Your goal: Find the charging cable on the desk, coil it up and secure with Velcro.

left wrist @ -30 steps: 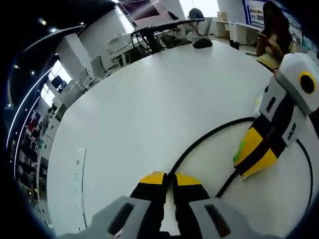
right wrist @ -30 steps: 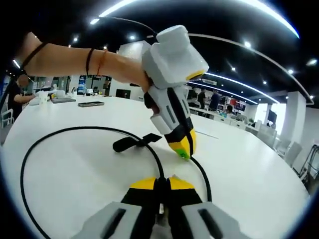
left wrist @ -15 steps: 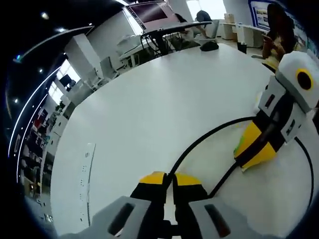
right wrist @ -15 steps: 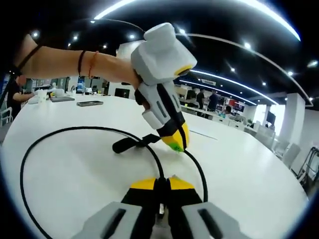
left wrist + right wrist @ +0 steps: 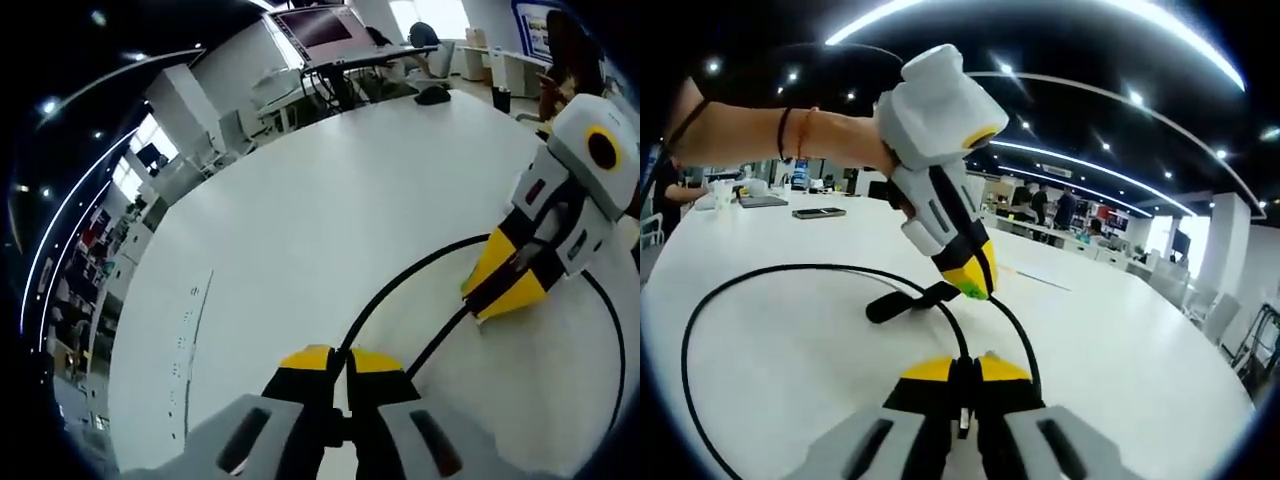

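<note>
Cable (image 5: 790, 275), thin and black, lies in a big loop on the smooth white desk (image 5: 330, 200).
Both the left gripper (image 5: 338, 360) and the right gripper (image 5: 965, 368) are pinched closed on it; its flat Velcro strap (image 5: 902, 302) lies beside the left gripper's yellow tip.

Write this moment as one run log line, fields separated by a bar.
left gripper: shut on cable | right gripper: shut on cable | Velcro strap: loose on table | coil: open loop

Bright, even light from ceiling strip lights (image 5: 970, 8); sharp centre, heavy fisheye bending at edges.
</note>
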`<state>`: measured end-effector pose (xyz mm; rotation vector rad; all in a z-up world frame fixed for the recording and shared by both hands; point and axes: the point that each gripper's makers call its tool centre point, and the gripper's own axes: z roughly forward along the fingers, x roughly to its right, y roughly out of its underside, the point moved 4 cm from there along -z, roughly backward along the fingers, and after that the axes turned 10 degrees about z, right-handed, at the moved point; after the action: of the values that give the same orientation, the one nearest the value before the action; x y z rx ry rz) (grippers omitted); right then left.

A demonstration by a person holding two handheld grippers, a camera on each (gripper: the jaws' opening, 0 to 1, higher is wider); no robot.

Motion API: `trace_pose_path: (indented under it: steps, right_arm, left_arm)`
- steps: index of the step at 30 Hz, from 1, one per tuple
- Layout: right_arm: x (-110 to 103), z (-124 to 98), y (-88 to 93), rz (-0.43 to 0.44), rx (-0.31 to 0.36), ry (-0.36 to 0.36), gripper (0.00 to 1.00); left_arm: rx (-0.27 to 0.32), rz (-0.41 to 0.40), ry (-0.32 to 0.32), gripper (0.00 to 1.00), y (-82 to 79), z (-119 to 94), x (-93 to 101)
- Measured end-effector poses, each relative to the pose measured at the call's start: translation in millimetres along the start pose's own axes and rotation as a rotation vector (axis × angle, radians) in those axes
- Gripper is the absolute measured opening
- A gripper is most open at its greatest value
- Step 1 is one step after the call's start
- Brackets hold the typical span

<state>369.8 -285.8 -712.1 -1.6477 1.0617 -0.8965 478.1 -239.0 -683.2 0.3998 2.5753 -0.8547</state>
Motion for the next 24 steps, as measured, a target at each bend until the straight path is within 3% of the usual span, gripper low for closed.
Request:
trace_pose_path:
  steps: [10,24]
  right_arm:
    - [2.8,0.1,-4.2,-0.008,0.007,0.021,0.09]
    - [2.4,1.8,-7.0,-0.021,0.006,0.034,0.09]
  left_arm:
    - [-0.031,-0.055,-0.068,0.06,20.7,-21.6,-1.8]
    - [-0.070,-0.164,-0.160,0.05,61.3,-51.0,-0.6]
